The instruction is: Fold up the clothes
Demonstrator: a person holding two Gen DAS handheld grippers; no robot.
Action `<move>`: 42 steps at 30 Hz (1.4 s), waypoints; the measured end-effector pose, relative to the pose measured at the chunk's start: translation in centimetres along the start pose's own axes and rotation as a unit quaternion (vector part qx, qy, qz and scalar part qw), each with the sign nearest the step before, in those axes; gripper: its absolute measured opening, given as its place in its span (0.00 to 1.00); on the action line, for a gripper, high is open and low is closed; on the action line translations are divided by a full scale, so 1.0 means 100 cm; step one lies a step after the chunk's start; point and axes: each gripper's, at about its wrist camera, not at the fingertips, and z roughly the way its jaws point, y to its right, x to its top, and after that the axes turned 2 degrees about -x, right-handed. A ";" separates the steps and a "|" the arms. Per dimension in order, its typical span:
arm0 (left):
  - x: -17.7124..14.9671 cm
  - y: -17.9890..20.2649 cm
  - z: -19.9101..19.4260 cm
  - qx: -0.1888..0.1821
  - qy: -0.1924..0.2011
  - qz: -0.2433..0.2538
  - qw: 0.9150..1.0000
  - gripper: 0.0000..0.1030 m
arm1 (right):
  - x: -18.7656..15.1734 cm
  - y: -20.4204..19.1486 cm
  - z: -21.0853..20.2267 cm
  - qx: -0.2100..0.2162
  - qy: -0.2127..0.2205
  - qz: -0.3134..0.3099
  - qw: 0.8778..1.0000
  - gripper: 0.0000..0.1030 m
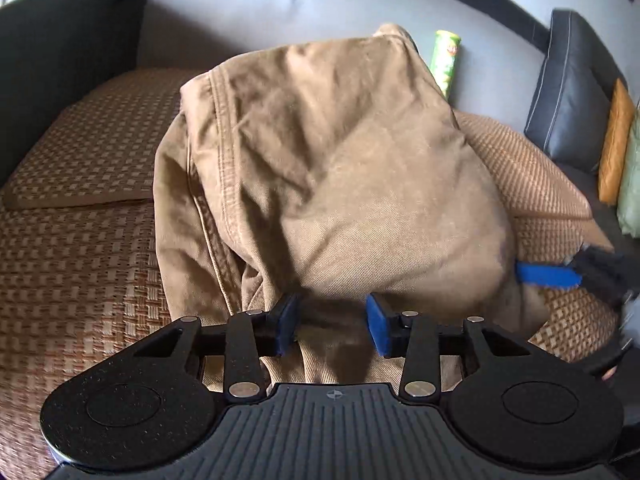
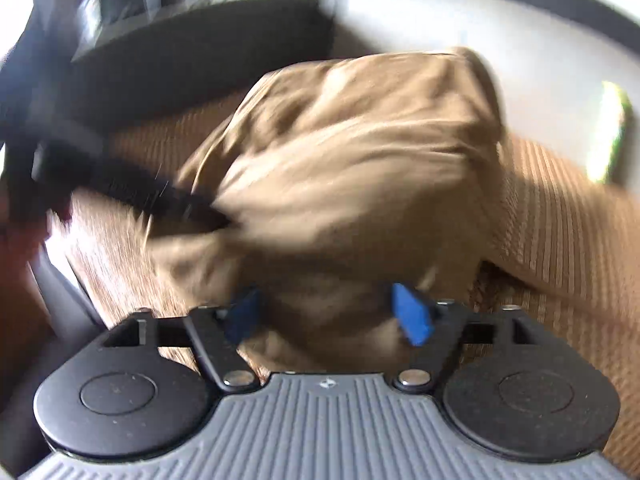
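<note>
Left wrist view sharp — green can behind khaki trousers, right view blurred, both hand-held grippers apart.

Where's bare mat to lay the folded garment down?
Open woven mat left of the tan garment, bordered by the dark armrest. Right side is crowded: raised cushion, green can, right gripper.

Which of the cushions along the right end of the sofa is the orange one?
The orange cushion is the thin middle one, standing on edge between the black leather cushion and the pale green cushion at the frame's edge.
</note>
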 end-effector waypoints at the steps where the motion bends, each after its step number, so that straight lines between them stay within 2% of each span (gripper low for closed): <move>1: 0.001 -0.003 0.001 -0.004 0.000 -0.012 1.000 0.51 | -0.003 -0.005 0.005 -0.011 0.001 -0.017 1.000 0.83; 3: 0.009 -0.007 -0.002 -0.013 -0.002 -0.032 0.999 0.51 | -0.001 -0.006 0.007 -0.014 -0.001 -0.023 1.000 0.87; 5: 0.021 -0.007 -0.011 -0.024 0.000 -0.047 0.999 0.49 | 0.008 0.008 0.000 0.012 -0.004 -0.002 1.000 0.86; 6: 0.029 -0.009 -0.019 -0.028 0.012 -0.051 0.998 0.50 | 0.013 0.022 -0.007 0.034 -0.002 0.023 0.999 0.81; 7: 0.038 -0.010 -0.028 -0.027 0.028 -0.050 0.998 0.52 | 0.019 0.037 -0.013 0.051 0.001 0.051 0.997 0.72; 8: 0.047 -0.012 -0.024 -0.022 0.030 -0.048 0.998 0.56 | 0.025 0.052 -0.018 0.063 0.004 0.081 0.995 0.68; 10: 0.065 -0.017 -0.013 -0.010 0.031 -0.043 0.999 0.59 | 0.044 0.079 -0.030 0.064 0.035 0.106 0.992 0.68; 12: 0.084 -0.021 -0.001 0.001 0.032 -0.038 0.999 0.60 | 0.071 0.097 -0.031 0.050 0.066 0.100 0.992 0.68; 14: 0.103 -0.026 0.010 0.012 0.033 -0.033 0.999 0.60 | 0.102 0.112 -0.022 0.037 0.087 0.093 0.991 0.68; 17: 0.130 -0.033 0.027 0.029 0.034 -0.026 0.999 0.60 | 0.139 0.124 0.009 0.035 0.088 0.087 0.992 0.67; 19: 0.149 -0.037 0.039 0.041 0.034 -0.021 0.998 0.61 | 0.151 0.134 0.039 0.036 0.070 0.100 0.992 0.66; 23: 0.186 -0.046 0.061 0.063 0.036 -0.010 0.997 0.63 | 0.171 0.157 0.101 0.036 0.026 0.136 0.990 0.53; 24: 0.188 -0.054 0.074 0.067 0.023 -0.016 0.997 0.64 | 0.177 0.162 0.117 0.036 0.015 0.145 0.989 0.51; 27: 0.183 -0.072 0.106 0.070 -0.005 -0.027 0.997 0.68 | 0.167 0.171 0.170 0.047 -0.068 0.176 0.981 0.52; 28: 0.181 -0.077 0.115 0.069 -0.011 -0.029 0.997 0.69 | 0.161 0.170 0.182 0.047 -0.076 0.172 0.981 0.54; 30: 0.174 -0.082 0.125 0.074 -0.008 -0.028 0.997 0.72 | 0.152 0.166 0.192 0.042 -0.067 0.161 0.984 0.60; 34: 0.170 -0.094 0.140 0.073 -0.010 -0.089 0.993 0.79 | 0.149 0.155 0.199 0.032 -0.067 0.134 0.988 0.70; 36: 0.170 -0.089 0.118 0.070 -0.004 -0.095 0.993 0.78 | 0.153 0.148 0.200 0.026 -0.070 0.123 0.990 0.70; 37: 0.170 -0.086 0.106 0.068 0.000 -0.097 0.993 0.75 | 0.154 0.147 0.199 0.024 -0.068 0.119 0.990 0.70; 38: 0.170 -0.083 0.093 0.066 0.003 -0.100 0.993 0.77 | 0.156 0.147 0.193 0.024 -0.064 0.121 0.990 0.69; 40: 0.170 -0.077 0.069 0.063 0.010 -0.104 0.993 0.77 | 0.159 0.151 0.162 0.032 -0.039 0.152 0.987 0.68; 42: 0.163 -0.063 0.032 0.062 0.022 -0.071 0.995 0.78 | 0.154 0.157 0.119 0.062 0.002 0.185 0.981 0.68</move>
